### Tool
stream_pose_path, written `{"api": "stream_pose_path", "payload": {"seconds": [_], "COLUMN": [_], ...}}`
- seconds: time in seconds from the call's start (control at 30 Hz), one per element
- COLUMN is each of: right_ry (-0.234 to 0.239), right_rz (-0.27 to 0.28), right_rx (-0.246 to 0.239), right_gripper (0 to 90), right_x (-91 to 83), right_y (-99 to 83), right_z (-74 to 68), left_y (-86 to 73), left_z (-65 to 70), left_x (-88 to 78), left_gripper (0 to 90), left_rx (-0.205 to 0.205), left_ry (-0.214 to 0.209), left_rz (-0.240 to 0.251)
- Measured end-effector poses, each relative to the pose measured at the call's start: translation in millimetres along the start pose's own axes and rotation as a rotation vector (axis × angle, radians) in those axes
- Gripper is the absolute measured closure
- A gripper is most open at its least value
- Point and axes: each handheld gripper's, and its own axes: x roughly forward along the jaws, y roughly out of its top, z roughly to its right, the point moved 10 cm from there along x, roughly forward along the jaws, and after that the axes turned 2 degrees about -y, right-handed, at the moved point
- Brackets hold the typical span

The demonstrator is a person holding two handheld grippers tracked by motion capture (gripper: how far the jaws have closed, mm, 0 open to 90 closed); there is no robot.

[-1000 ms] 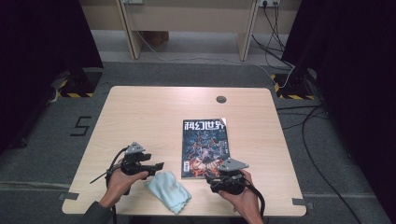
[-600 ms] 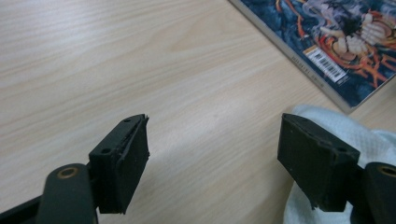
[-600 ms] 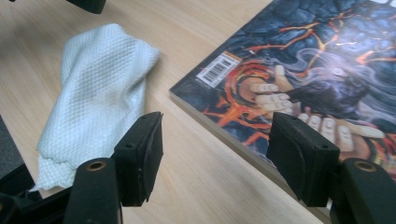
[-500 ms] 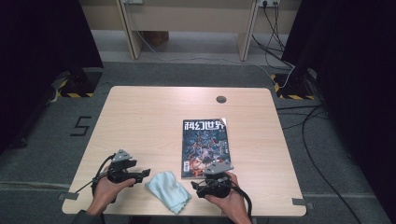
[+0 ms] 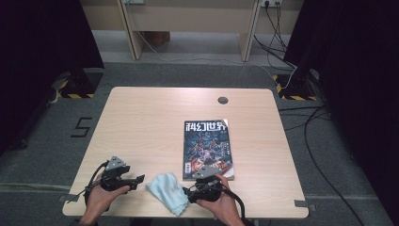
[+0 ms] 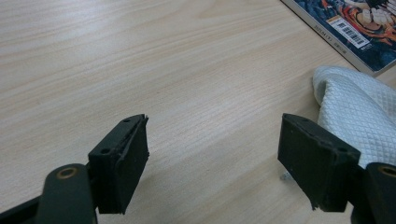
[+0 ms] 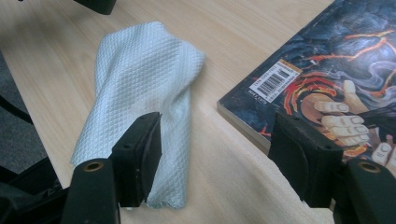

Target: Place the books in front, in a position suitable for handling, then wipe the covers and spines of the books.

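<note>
A pale blue-white waffle cloth [image 5: 168,192] lies crumpled near the table's front edge, between my two grippers. My left gripper [image 5: 140,179] sits to its left, pointing right at it. Its jaws [image 6: 212,158] stand open over bare wood, with the cloth [image 6: 359,107] just beyond the right jaw. My right gripper [image 5: 189,191] is to the right of the cloth. Its jaws [image 7: 217,158] are open and have just been opening; the left one hangs over the cloth [image 7: 140,93] without gripping it. A magazine [image 5: 208,148] with a dark illustrated cover lies flat beyond them.
The light wooden table [image 5: 150,122] has a round cable hole [image 5: 223,100] at the back. A magazine corner with a barcode [image 7: 275,79] lies close to my right jaw. Cables and dark curtains surround the table on the floor.
Both hands have slid left and toward the table's front edge. The left gripper has drawn away from the cloth, which stays where it was.
</note>
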Motion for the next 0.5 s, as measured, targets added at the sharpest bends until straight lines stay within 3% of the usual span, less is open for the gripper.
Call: {"api": "stream_pose_path", "payload": {"seconds": [0.2,0.5], "right_ry": [-0.003,0.018], "right_rz": [0.000,-0.007], "right_rx": [-0.005,-0.028], "right_gripper": [33.1,32.9], "right_x": [2.6,11.8], "right_y": [2.2,4.4], "right_z": [-1.1,-11.4], "left_y": [-0.5,-2.2], "left_z": [0.8,-9.2], "left_x": [1.6,1.8], "left_gripper": [23.9,23.8], "left_rx": [0.005,0.014], "left_ry": [-0.002,0.038], "left_rz": [-0.003,-0.020]}}
